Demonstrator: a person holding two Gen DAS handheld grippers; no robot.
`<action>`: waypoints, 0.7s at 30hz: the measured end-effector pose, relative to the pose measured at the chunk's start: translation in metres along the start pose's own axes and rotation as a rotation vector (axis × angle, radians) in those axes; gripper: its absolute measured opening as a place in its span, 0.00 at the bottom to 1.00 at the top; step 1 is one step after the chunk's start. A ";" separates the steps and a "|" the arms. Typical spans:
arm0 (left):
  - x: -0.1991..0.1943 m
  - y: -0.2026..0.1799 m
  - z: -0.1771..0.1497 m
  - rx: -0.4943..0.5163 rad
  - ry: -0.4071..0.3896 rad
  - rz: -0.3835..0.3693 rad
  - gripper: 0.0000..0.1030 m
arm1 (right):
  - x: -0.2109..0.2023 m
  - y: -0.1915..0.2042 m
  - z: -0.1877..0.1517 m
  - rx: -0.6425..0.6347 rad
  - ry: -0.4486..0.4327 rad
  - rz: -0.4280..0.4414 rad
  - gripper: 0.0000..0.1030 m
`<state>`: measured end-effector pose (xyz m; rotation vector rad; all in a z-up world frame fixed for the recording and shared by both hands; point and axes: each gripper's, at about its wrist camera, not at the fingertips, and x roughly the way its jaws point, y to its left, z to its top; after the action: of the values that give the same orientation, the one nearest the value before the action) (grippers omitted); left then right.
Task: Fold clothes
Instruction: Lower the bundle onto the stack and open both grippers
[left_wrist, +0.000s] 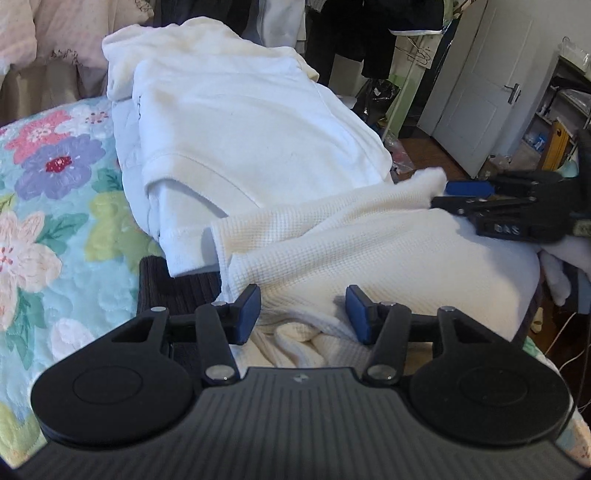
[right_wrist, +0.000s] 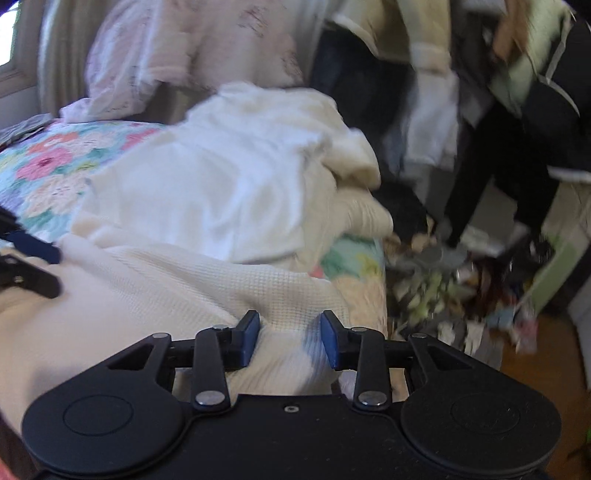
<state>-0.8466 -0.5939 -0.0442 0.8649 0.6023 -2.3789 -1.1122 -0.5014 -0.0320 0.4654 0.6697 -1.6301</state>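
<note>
The bed (left_wrist: 44, 192) carries a white stack (left_wrist: 236, 122) and, nearer, the waffle top (left_wrist: 369, 251), reaching to the bed's right edge. To fold cleanly, pinch only its hem and lift inward; open room lies left. Left tool (left_wrist: 303, 314) stands half open, empty. Right tool (right_wrist: 290, 341), half open, straddles a fold, apparently ungripped.

My left wrist camera looks down close over the waffle-knit garment (left_wrist: 369, 251) toward the door (left_wrist: 476, 92), upper right. My right one faces it too (right_wrist: 155, 280), blurred.
</note>
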 end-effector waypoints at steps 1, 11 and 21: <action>-0.001 -0.001 0.001 0.014 0.001 0.003 0.50 | 0.007 -0.008 -0.003 0.074 0.016 0.021 0.38; -0.041 -0.005 -0.001 0.051 -0.036 -0.040 0.53 | -0.049 -0.009 -0.009 0.221 -0.017 -0.009 0.51; -0.028 -0.007 -0.031 0.088 0.027 0.032 0.68 | -0.076 0.023 -0.053 0.168 -0.018 -0.024 0.54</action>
<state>-0.8187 -0.5626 -0.0449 0.9388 0.4938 -2.3829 -1.0801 -0.4117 -0.0271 0.5653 0.5291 -1.7185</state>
